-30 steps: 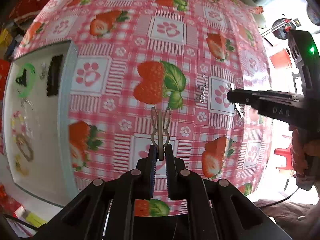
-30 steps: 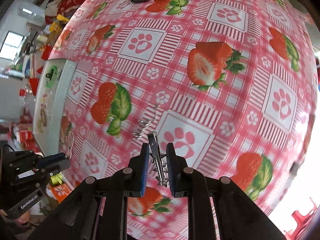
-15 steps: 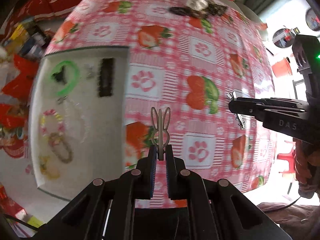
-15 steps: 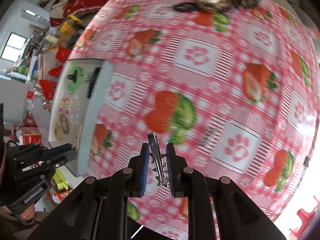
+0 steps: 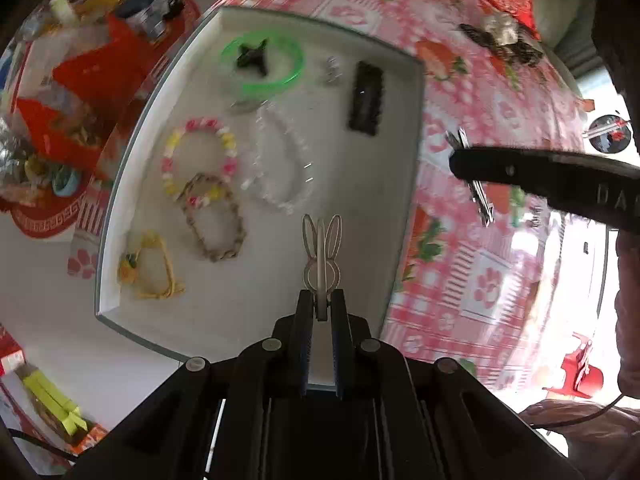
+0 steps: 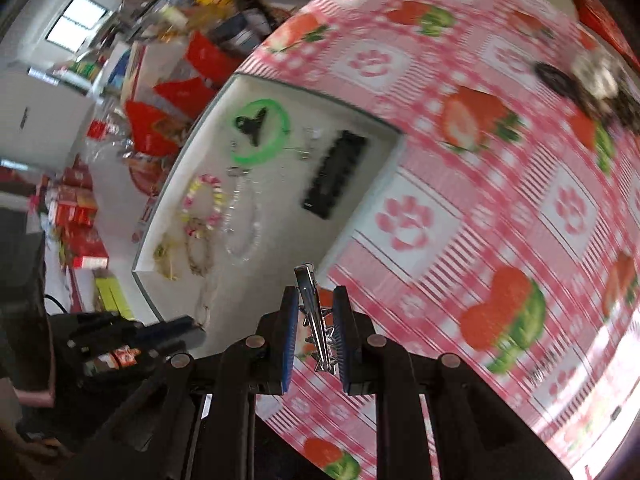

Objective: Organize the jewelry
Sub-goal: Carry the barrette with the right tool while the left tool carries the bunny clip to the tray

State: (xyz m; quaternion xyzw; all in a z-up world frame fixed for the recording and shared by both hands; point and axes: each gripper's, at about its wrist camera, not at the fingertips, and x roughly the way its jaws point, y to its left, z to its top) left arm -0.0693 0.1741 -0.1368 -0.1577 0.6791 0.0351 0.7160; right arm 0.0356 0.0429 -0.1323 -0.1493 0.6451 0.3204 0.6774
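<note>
My left gripper (image 5: pixel 321 306) is shut on a beige rabbit-shaped hair clip (image 5: pixel 321 248) and holds it above the near right part of the white tray (image 5: pixel 418 128). My right gripper (image 6: pixel 316 322) is shut on a silver toothed hair clip (image 6: pixel 314 312) and hovers over the tablecloth just right of the tray (image 6: pixel 384 172). The tray holds a green bangle (image 5: pixel 262 64), a black claw clip (image 5: pixel 251 56), a black comb clip (image 5: pixel 365 102), a clear bead bracelet (image 5: pixel 280 160), a pink-yellow bead bracelet (image 5: pixel 198 156), a woven bracelet (image 5: pixel 214 224) and a yellow cord (image 5: pixel 154 268).
The table wears a pink strawberry and paw-print cloth (image 6: pixel 500 200). A dark pile of more jewelry (image 5: pixel 500 40) lies at the far edge. Red boxes and clutter (image 5: pixel 72 92) fill the floor left of the tray. A small silver piece (image 5: pixel 331 70) lies beside the comb clip.
Both grippers have swung left toward the tray with their clips still held. The left one now hangs over the tray instead of the tablecloth.
</note>
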